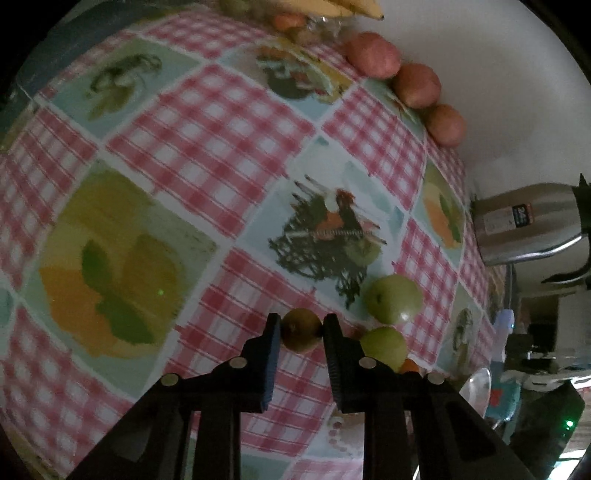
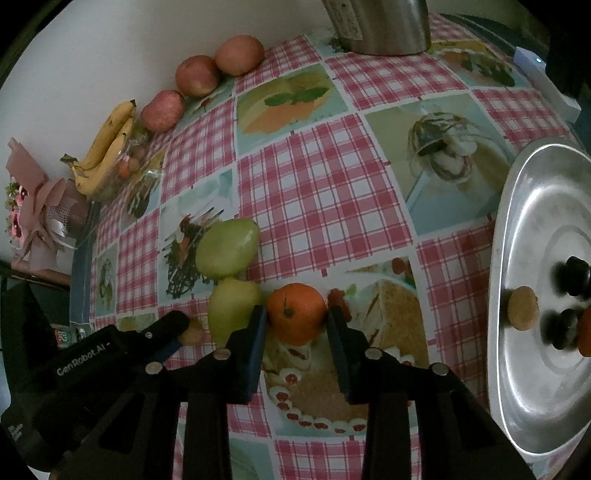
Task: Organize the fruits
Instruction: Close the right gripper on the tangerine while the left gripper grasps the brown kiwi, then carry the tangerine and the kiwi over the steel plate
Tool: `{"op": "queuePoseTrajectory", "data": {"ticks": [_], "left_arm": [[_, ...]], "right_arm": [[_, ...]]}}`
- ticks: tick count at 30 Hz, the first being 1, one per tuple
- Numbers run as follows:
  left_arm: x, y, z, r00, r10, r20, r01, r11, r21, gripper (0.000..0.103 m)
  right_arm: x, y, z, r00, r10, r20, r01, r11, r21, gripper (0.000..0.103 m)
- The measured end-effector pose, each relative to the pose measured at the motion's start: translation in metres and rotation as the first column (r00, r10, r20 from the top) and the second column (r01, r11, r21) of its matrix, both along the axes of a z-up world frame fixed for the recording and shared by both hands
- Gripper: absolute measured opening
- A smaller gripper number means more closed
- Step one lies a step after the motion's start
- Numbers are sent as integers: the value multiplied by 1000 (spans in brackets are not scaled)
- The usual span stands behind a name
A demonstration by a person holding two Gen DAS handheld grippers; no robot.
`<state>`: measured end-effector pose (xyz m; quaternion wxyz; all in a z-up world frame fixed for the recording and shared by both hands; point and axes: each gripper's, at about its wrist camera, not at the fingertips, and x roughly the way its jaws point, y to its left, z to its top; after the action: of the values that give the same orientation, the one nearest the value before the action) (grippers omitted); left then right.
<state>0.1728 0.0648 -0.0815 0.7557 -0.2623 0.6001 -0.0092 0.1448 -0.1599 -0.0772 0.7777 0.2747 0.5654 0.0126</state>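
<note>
Worktop [image 2: 317, 192]: checked cloth, carrying all items. Metal tray [image 2: 524, 280]: right of the right gripper [image 2: 296, 314]. Two green pears [image 2: 227, 247]: just left of it. Orange [image 2: 295, 312]: clamped between right jaws at its widest part; firm, light, likely to roll. Small brown fruit [image 1: 301, 330]: pinched by left gripper [image 1: 302, 328]; probably soft, bruisable.

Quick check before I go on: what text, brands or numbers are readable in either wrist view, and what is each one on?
"CenRobot.AI": white print on the left gripper body, right wrist view.
"28", likely: small green label at the left edge of that view; uncertain.
Flask: dark label with large digits, perhaps "24"; too blurred to confirm.
Flask's pale sticker, right wrist view: print too small to read.
Tablecloth: pictures only, no words.
</note>
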Motion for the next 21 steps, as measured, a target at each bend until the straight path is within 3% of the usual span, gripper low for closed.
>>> {"op": "queuePoseTrajectory", "data": {"ticks": [5, 21], "left_arm": [[0, 9, 16, 999, 19, 41, -21, 998, 55, 25], [-4, 12, 60, 987, 38, 155, -59, 989, 135, 25]], "right_arm": [[-2, -3, 6, 1000, -8, 6, 8, 1000, -26, 34], [-11, -9, 55, 995, -15, 102, 36, 978, -204, 33]]}}
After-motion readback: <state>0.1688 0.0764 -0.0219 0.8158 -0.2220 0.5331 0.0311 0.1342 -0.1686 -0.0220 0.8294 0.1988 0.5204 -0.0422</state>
